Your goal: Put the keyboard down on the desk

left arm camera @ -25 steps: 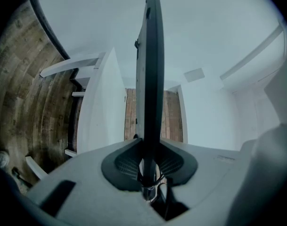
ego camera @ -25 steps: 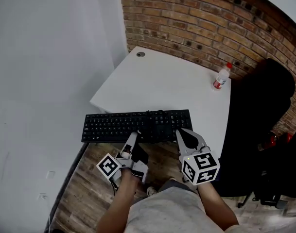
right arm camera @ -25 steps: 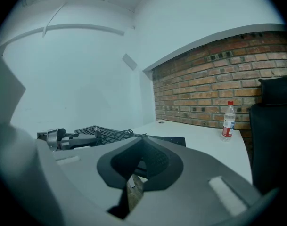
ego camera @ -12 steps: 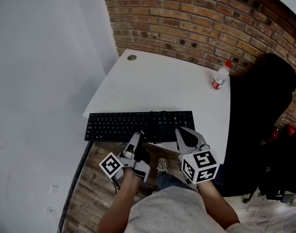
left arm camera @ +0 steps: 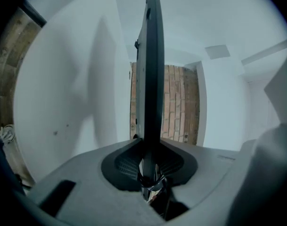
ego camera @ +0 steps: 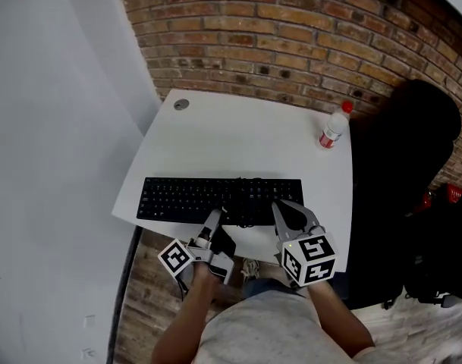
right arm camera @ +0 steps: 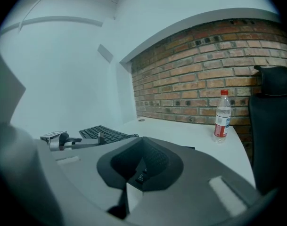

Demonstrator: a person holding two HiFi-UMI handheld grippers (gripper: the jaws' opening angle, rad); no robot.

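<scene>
Keyboard (ego camera: 219,199) along desk (ego camera: 246,131) front edge; left gripper (ego camera: 214,223) and right gripper (ego camera: 284,213) jaws pinch keyboard's near edge. Bare desktop beyond keyboard; bottle (ego camera: 331,128) far right.

surface: white desk (ego camera: 238,139) | standing: bottle (ego camera: 331,131), far right | grommet (ego camera: 181,105), far-left corner

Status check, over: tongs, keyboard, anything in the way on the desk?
Both shut on keyboard: left tongs, right tongs. Held flat over the desk near edge; touchdown not confirmed. Only a bottle, far right corner, clear of it.
</scene>
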